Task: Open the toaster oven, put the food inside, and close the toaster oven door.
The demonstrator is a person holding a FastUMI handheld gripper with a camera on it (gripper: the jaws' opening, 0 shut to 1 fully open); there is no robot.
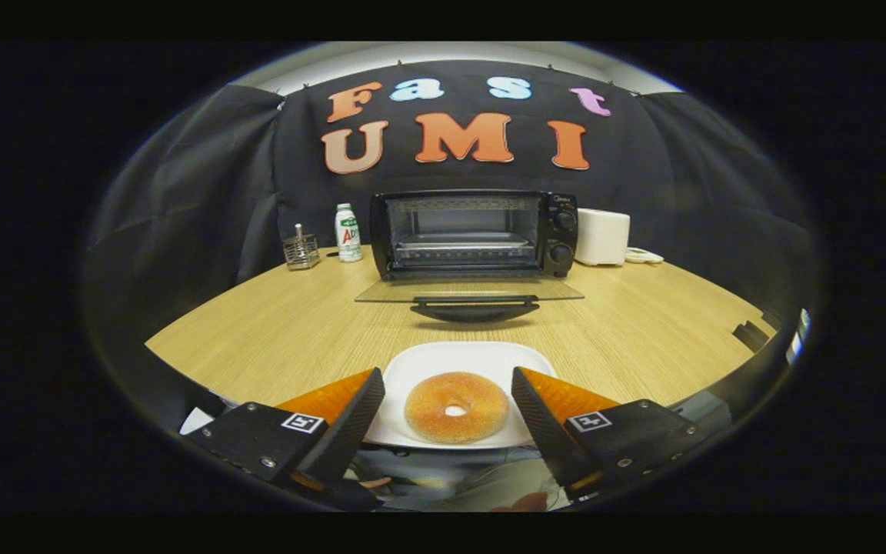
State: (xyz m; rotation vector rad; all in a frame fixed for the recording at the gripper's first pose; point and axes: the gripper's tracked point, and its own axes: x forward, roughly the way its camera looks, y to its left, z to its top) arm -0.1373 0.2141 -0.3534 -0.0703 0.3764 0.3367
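A sugared doughnut [456,406] lies on a white plate [451,358] near the table's front edge. My gripper [449,381] is open, with one finger on each side of the doughnut and a small gap to it on both sides. Beyond the plate stands a black toaster oven [474,233] at the back of the table. Its glass door [470,291] is folded down flat toward me, with the black handle [475,309] at its near edge. The oven's rack [462,248] is bare.
Left of the oven stand a white bottle [348,233] and a small wire holder [301,250]. A white box-shaped appliance [602,237] and a small white item [644,256] sit to the oven's right. The wooden table [274,323] has bare surface on both sides of the plate.
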